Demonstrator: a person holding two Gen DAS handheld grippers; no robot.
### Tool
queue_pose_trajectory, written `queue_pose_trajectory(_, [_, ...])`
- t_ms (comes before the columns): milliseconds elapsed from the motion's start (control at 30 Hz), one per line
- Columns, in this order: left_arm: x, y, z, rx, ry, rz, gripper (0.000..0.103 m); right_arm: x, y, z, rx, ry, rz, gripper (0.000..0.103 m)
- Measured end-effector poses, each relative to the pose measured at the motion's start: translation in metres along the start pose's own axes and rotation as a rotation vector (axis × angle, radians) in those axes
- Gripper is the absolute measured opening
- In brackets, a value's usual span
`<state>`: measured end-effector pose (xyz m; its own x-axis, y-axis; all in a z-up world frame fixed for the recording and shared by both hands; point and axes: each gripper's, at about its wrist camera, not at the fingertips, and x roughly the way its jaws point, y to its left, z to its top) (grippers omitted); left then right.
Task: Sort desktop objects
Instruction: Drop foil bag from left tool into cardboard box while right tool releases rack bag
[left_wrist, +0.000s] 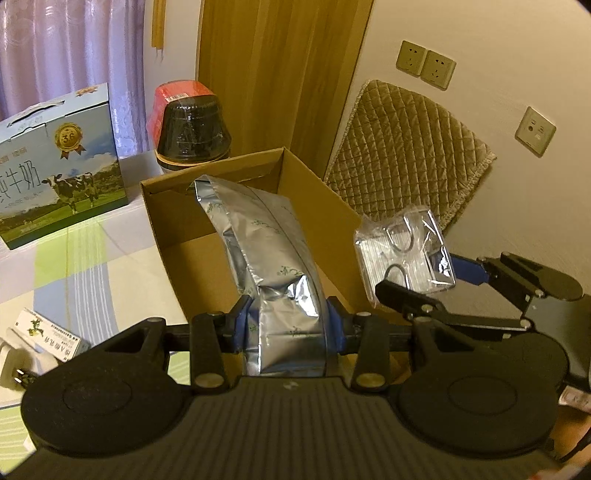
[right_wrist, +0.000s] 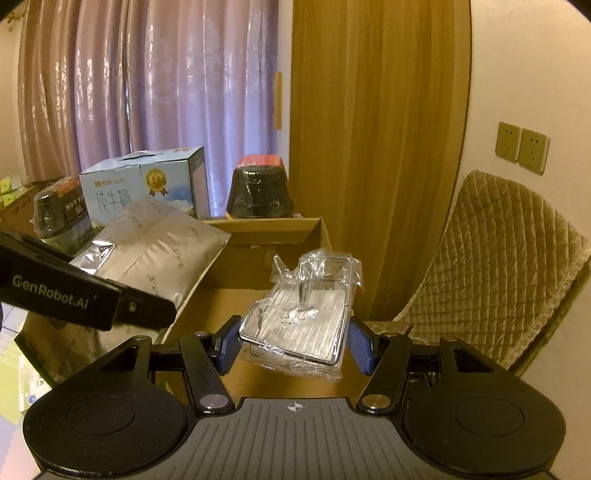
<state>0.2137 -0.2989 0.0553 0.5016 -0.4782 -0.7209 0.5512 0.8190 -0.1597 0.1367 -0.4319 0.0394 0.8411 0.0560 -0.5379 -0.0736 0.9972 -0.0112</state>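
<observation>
My left gripper (left_wrist: 289, 325) is shut on a silver foil bag (left_wrist: 266, 240), which hangs over the open cardboard box (left_wrist: 317, 184). To its right, the right gripper (left_wrist: 424, 277) holds a clear-wrapped pack of metal hooks (left_wrist: 402, 240) by the box's right wall. In the right wrist view the right gripper (right_wrist: 293, 343) is shut on that hook pack (right_wrist: 306, 314), its blue pads (right_wrist: 360, 343) pressed against both sides, above the box (right_wrist: 277, 232). The foil bag (right_wrist: 159, 251) shows at the left, with the left gripper's black finger arm (right_wrist: 74, 295) in front of it.
Behind the box stand a blue milk carton (left_wrist: 62, 162) and a black bowl with a red lid (left_wrist: 192, 125). A quilted cushion (left_wrist: 406, 155) leans on the wall at right. A small green-and-white box (left_wrist: 48, 332) and a white plug (left_wrist: 11, 369) lie on the checked cloth at left.
</observation>
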Motion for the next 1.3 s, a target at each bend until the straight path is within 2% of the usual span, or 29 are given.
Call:
queue_pose_trajectory(133, [0.012, 0.003, 0.004, -0.009, -0.003, -0.001, 0.037, 0.009, -0.002, 0.001, 0.001, 0.004, -0.006, 0.057])
queue_pose_trajectory(200, [0.015, 0.006, 0.005, -0.021, -0.031, -0.008, 0.038, 0.013, -0.003, 0.000, 0.002, 0.010, -0.007, 0.057])
queue_pose_trajectory(267, [0.016, 0.008, 0.007, -0.020, -0.055, 0.026, 0.040, 0.016, -0.003, 0.000, 0.002, 0.014, -0.005, 0.057])
queue_pose_trajectory(700, [-0.005, 0.025, -0.002, -0.030, -0.077, 0.032, 0.041, 0.024, 0.004, 0.000, 0.005, 0.025, 0.023, 0.057])
queue_pose_trajectory(767, [-0.007, 0.027, -0.003, -0.030, -0.076, 0.035, 0.041, 0.025, 0.003, 0.002, 0.015, 0.016, 0.034, 0.060])
queue_pose_trajectory(800, [-0.008, 0.028, -0.004, -0.030, -0.075, 0.038, 0.042, 0.023, 0.003, 0.003, 0.019, 0.009, 0.031, 0.070])
queue_pose_trajectory(833, [-0.009, 0.028, -0.005, -0.032, -0.076, 0.039, 0.043, 0.021, 0.003, 0.004, 0.023, -0.002, 0.026, 0.075])
queue_pose_trajectory(1300, [-0.026, 0.029, -0.023, -0.031, -0.063, 0.052, 0.050, -0.006, 0.002, 0.006, 0.033, -0.012, 0.000, 0.076])
